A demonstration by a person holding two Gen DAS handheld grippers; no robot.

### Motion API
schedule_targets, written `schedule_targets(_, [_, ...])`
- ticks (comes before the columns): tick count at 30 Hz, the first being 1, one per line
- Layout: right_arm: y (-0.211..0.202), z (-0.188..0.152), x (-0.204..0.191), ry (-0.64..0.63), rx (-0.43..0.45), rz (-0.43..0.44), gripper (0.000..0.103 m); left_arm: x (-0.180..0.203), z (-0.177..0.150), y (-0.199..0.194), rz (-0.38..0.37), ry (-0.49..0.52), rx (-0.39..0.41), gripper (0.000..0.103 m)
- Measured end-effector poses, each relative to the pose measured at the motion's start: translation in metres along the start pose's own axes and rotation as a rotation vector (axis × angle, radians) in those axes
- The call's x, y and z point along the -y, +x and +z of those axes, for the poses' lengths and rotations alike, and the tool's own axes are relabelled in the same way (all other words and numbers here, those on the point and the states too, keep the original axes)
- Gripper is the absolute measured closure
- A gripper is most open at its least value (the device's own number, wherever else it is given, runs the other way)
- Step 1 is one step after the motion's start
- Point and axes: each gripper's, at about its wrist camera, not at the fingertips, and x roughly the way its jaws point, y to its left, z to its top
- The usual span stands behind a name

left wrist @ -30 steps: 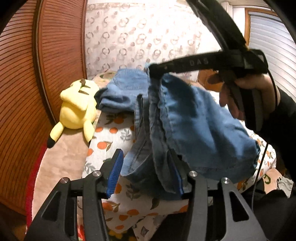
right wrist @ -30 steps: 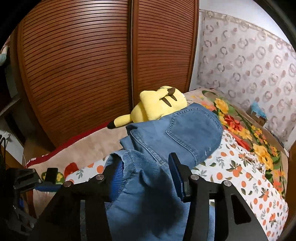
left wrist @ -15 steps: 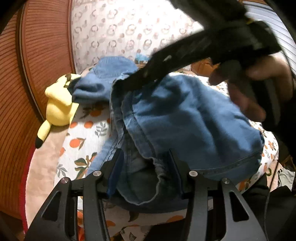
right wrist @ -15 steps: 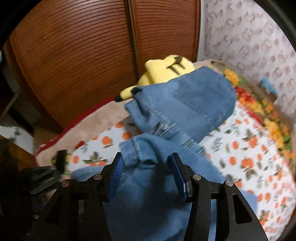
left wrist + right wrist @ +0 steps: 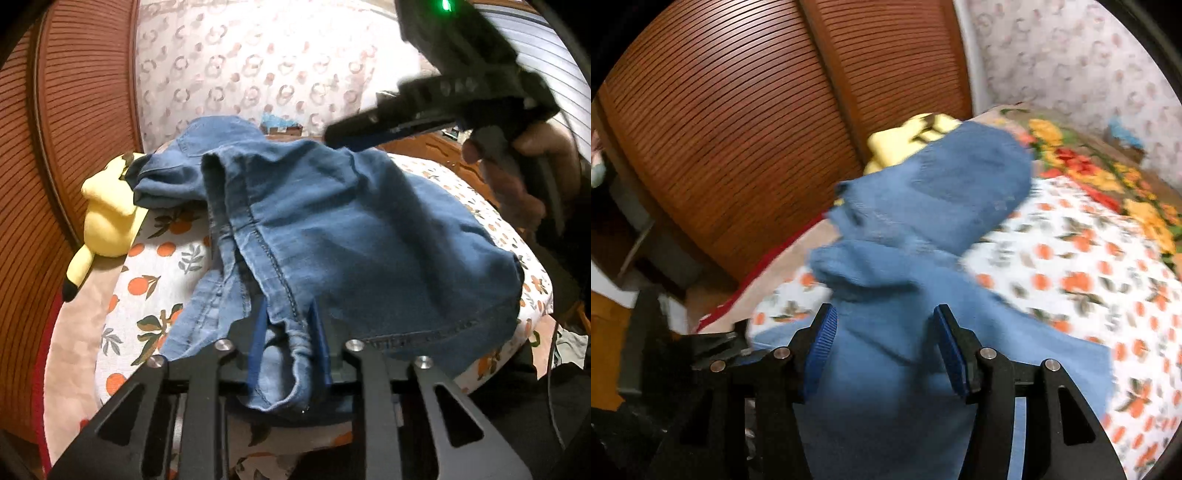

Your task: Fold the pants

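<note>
Pants (image 5: 332, 229) on orange-print bedspread (image 5: 155, 258): left gripper (image 5: 288, 343) clamps them, right gripper (image 5: 884, 343) wide.

The bed (image 5: 155, 266) has an orange-print sheet; on it lie the blue pants (image 5: 351, 236) and a yellow plush toy (image 5: 107, 218).

my left gripper (image 5: 288, 336) pinches a bunched seam of the blue denim pants (image 5: 332, 229) near me. far right, my right gripper (image 5: 354, 134) meets their raised edge. a yellow plush toy (image 5: 105, 221) lies left on the orange-print bedsheet (image 5: 162, 266).
</note>
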Motion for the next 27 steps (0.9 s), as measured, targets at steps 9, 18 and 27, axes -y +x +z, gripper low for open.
schedule_targets(9, [-0.038, -0.057, 0.068, 0.094, 0.039, -0.204, 0.047, -0.032, 0.003, -0.034, 0.079, -0.079, 0.079, 0.097])
schedule_targets(18, [-0.052, -0.116, 0.094, 0.204, 0.056, -0.198, 0.047, -0.033, 0.004, -0.025, 0.055, -0.092, 0.013, 0.088])
schedule_targets(27, [-0.042, -0.121, 0.108, 0.278, 0.076, -0.097, 0.047, -0.025, 0.031, -0.018, 0.05, -0.063, 0.04, 0.054])
